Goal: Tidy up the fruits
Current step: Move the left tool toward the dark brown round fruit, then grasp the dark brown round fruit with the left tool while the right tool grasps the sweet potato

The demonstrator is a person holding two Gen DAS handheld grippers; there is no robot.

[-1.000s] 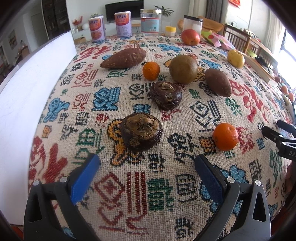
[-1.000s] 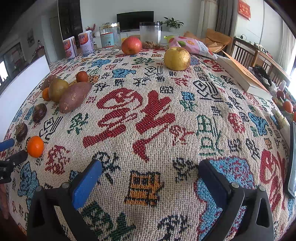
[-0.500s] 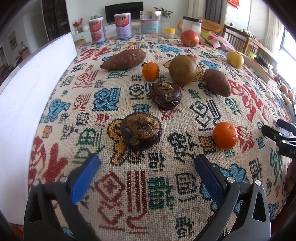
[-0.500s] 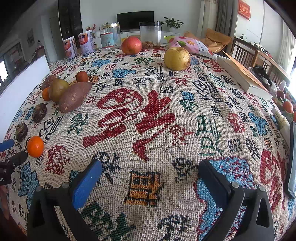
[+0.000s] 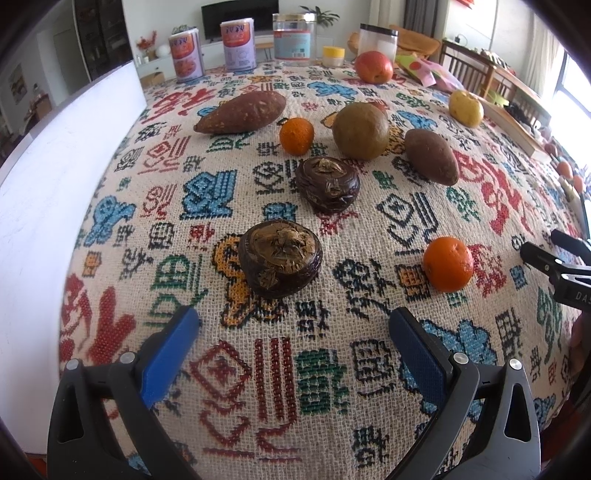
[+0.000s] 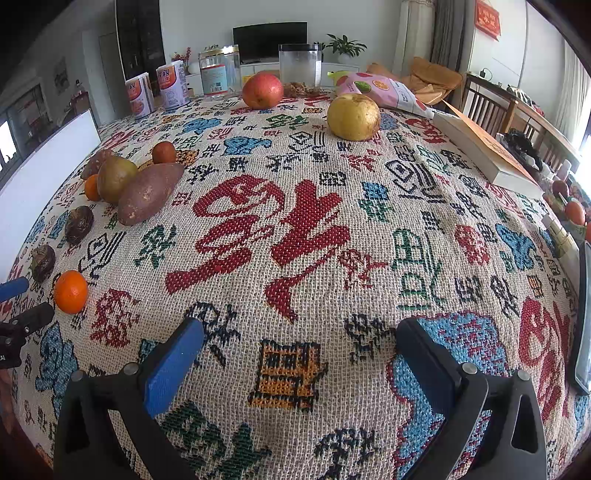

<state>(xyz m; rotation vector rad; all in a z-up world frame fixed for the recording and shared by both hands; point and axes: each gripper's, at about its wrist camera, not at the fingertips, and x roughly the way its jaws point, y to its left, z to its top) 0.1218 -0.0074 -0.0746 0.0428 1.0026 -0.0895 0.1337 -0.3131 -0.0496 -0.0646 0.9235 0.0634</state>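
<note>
Nothing shifts since a moment ago — we hold both the left claw (image 5: 293, 332) and right claw (image 6: 301, 341) spread apart and empty, fruit untouched on the worktop (image 6: 295, 236).

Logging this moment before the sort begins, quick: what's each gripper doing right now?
Left gripper: open, holding nothing, above the tablecloth.
Right gripper: open, holding nothing, above the tablecloth.

This is a home living and dining room. A black flat television (image 6: 269, 38) stands on a low white cabinet (image 6: 295, 68) beside a green potted plant (image 6: 345, 48). Brown wooden dining chairs (image 6: 487, 107) and grey curtains (image 6: 448, 33) are beyond the counter's right edge, and a woven patterned tablecloth (image 6: 295, 229) covers the counter.
</note>
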